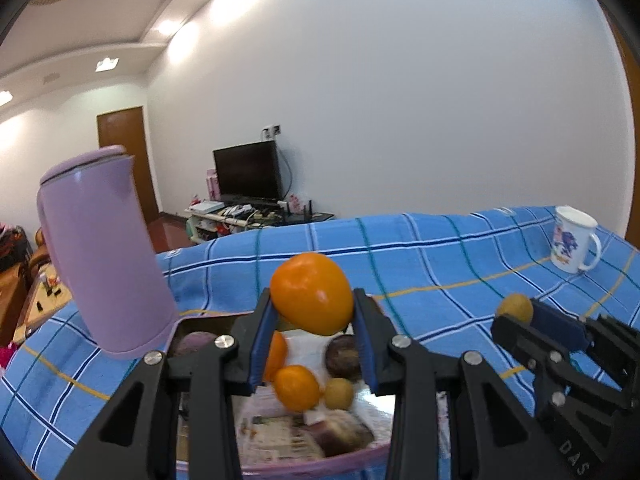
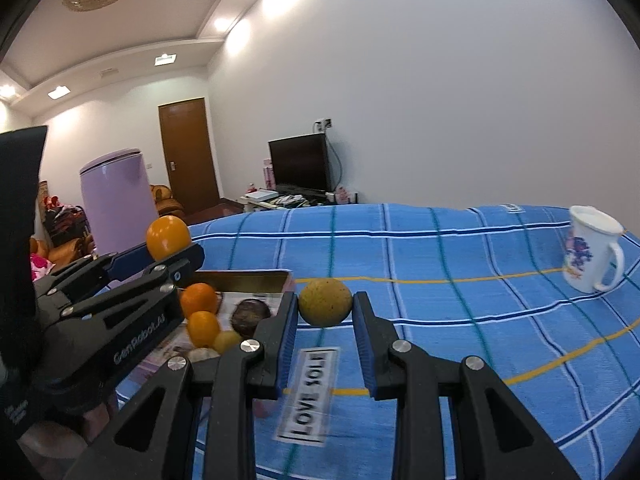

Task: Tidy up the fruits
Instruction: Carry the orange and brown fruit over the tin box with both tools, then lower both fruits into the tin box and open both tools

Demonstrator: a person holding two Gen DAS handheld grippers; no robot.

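My left gripper (image 1: pixel 313 312) is shut on a large orange (image 1: pixel 312 292) and holds it above the fruit box (image 1: pixel 280 456). The box holds two smaller oranges (image 1: pixel 297 386), a dark purple fruit (image 1: pixel 342 356) and a small yellow-green fruit (image 1: pixel 338 393). My right gripper (image 2: pixel 325 314) is shut on a speckled yellow-green fruit (image 2: pixel 325 301) above the blue cloth, to the right of the box (image 2: pixel 248 280). The right gripper also shows in the left wrist view (image 1: pixel 516 312). The left gripper with its orange (image 2: pixel 168 236) shows in the right wrist view.
A tall lilac jug (image 1: pixel 100 252) stands just behind the box's left corner. A white printed mug (image 1: pixel 574 238) stands at the far right. The table carries a blue checked cloth (image 1: pixel 420 256) with a "LOVE SOLE" label (image 2: pixel 310 392). Room furniture lies beyond.
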